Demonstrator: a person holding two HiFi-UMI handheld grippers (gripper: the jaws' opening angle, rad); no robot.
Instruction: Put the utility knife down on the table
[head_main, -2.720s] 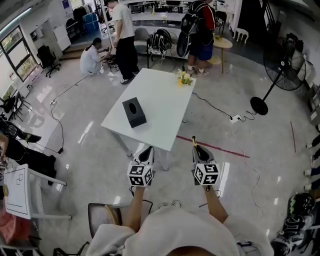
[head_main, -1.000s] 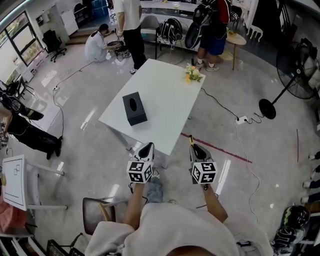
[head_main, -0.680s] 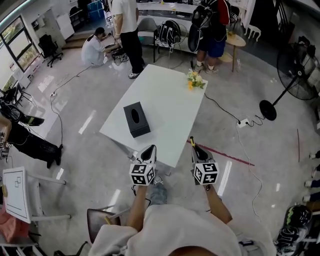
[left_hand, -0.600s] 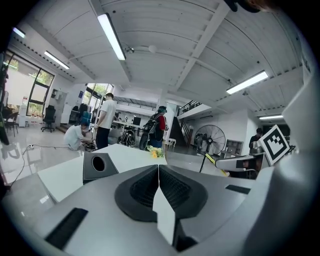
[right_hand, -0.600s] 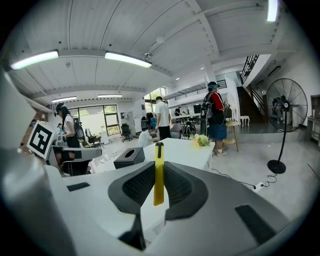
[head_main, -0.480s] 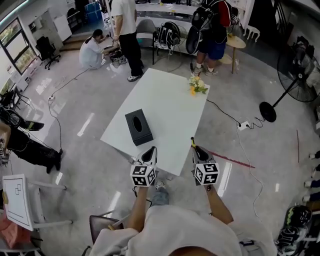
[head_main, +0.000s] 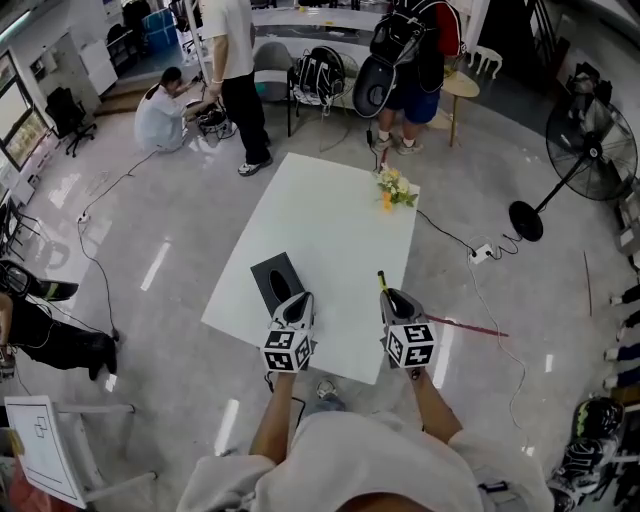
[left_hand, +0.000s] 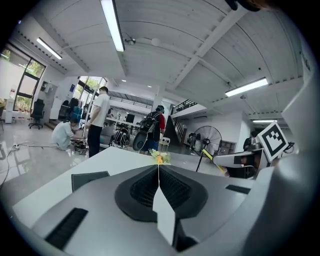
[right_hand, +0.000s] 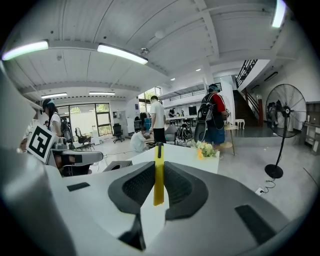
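Note:
My right gripper (head_main: 392, 296) is shut on a slim yellow utility knife (head_main: 381, 281) whose black tip pokes forward past the jaws. In the right gripper view the yellow knife (right_hand: 158, 176) stands clamped edge-on between the two dark pads, above the white table (right_hand: 180, 155). My left gripper (head_main: 298, 299) is shut with nothing in it; its pads meet along a thin line (left_hand: 158, 170). Both grippers hover side by side over the near end of the white table (head_main: 335, 230), well above its top.
A black tissue box (head_main: 276, 283) sits on the table just ahead of the left gripper. A small bunch of flowers (head_main: 394, 188) stands at the far right corner. People (head_main: 231, 75) stand beyond the table. A pedestal fan (head_main: 586, 148) and a floor cable (head_main: 484, 251) lie to the right.
The table has come closer in the head view. Both grippers now reach over its near edge instead of hanging above the floor. The knife stays clamped in the right gripper.

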